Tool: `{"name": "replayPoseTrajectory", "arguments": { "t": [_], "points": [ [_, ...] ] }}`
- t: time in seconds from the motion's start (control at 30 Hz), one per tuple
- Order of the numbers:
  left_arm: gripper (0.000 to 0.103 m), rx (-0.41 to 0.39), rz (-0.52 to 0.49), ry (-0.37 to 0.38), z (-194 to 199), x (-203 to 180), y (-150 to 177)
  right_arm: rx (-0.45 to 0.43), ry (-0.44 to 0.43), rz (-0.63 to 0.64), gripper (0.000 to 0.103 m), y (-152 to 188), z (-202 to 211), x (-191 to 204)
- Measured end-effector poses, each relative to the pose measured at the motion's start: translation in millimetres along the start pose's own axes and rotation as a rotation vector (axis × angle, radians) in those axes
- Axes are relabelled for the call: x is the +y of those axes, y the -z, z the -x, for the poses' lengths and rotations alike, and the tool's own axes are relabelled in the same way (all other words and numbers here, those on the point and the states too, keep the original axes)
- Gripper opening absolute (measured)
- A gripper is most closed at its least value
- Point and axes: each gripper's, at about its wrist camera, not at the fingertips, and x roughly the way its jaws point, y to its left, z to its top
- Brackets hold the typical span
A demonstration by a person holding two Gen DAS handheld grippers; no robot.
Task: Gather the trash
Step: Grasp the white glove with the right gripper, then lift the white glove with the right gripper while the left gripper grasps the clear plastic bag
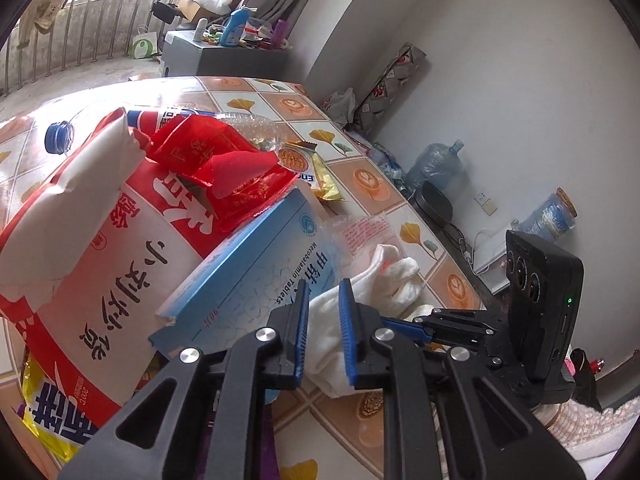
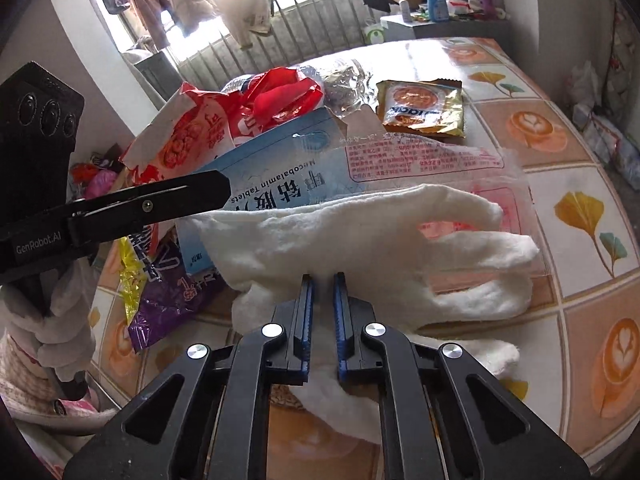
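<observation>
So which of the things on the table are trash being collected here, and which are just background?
Job:
white glove, pinched by both the right gripper and the left gripper
blue tablet box
red wrapper
red-and-white bag
plastic bottle
snack packet

Lying about:
water jug
blue detergent bottle
hanging clothes

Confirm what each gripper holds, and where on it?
Both are on the white glove. Right gripper pinches its cuff end; left gripper pinches a fold near the same end.

Large water jug (image 1: pixel 436 164) by wall; blue bottle (image 1: pixel 234 26) on grey cabinet (image 1: pixel 188 54).
</observation>
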Motion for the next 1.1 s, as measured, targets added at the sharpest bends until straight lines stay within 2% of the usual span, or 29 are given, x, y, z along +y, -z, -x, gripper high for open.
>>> {"name": "replayPoseTrajectory", "arguments": {
  "t": [0.13,0.33,0.43,0.53,0.63,0.77,0.87,0.93,1.1],
  "points": [
    [0.014,-0.009,0.005,-0.009,4.0,3.2,-1.2,-0.046,-0.043,-0.018,0.002,-2.0,16.7,-3.6],
    [0.014,-0.035,0.014,-0.028,10.5,7.5,-11.0,-0.134,-0.18,-0.071,0.002,-8.0,51.5,-13.8],
    [0.014,-0.051,0.004,-0.028,13.3,2.6,-19.2,-0.206,-0.23,-0.123,0.002,-9.6,76.6,-28.3],
    [0.014,-0.054,-0.017,-0.02,11.3,-6.6,-25.3,-0.3,-0.272,-0.229,0.002,-9.6,100.3,-57.7],
    [0.014,-0.029,-0.039,-0.003,2.5,-16.7,-26.8,-0.349,-0.235,-0.355,0.002,-4.2,108.0,-93.9],
    [0.015,0.061,-0.068,0.017,-16.9,-32.6,-19.8,-0.332,-0.143,-0.444,0.002,6.9,97.6,-121.3],
    [0.03,0.163,-0.076,0.015,-34.2,-42.0,-9.0,-0.292,-0.063,-0.454,0.002,10.5,82.5,-125.8],
    [0.035,0.209,-0.091,0.001,-43.3,-47.8,-1.1,-0.27,-0.055,-0.459,0.002,13.1,73.0,-127.4],
    [0.038,0.275,-0.067,-0.067,-65.7,-47.2,8.5,-0.235,-0.053,-0.47,0.002,18.0,59.8,-136.3]
  ]
}}
